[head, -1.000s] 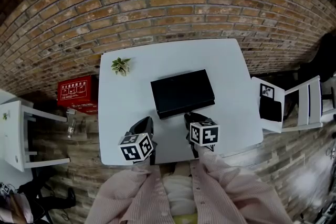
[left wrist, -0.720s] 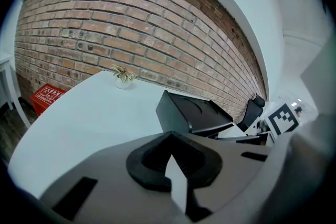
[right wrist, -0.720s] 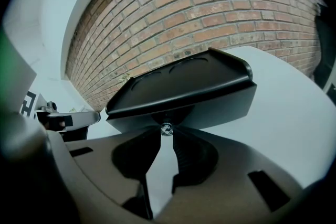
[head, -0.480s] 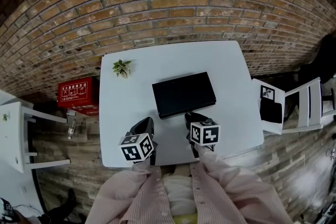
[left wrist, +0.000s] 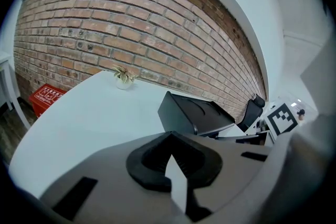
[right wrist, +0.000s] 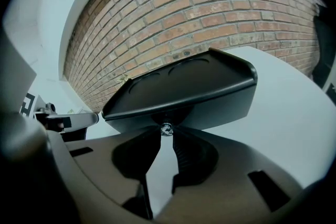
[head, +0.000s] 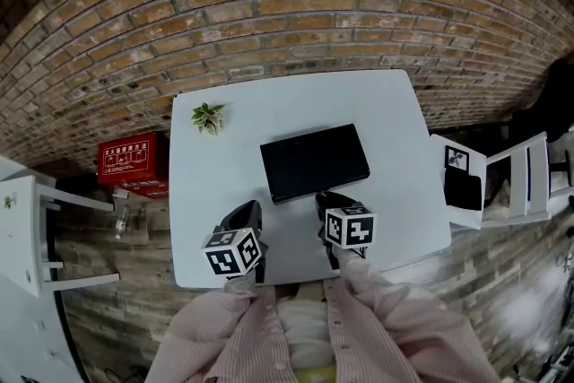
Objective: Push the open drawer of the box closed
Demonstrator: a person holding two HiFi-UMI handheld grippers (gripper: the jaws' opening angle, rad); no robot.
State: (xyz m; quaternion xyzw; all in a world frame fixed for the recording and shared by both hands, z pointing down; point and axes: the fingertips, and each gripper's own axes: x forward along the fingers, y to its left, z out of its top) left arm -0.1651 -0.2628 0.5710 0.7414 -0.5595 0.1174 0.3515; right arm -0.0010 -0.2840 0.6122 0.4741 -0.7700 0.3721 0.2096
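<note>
The black box (head: 314, 161) sits mid-bench on the white bench (head: 395, 148), its drawer front facing the person, with a small potted plant (head: 207, 114) well apart from it near the far left corner. The right gripper (right wrist: 166, 131) is at that front, its jaws closed on the small shiny knob (right wrist: 166, 128) of the drawer, whose face looks about level with the box body, though I cannot tell whether it is fully in. The left gripper (left wrist: 169, 135) hangs over the near bench just left of the box, jaws tip to tip with nothing between them.
</note>
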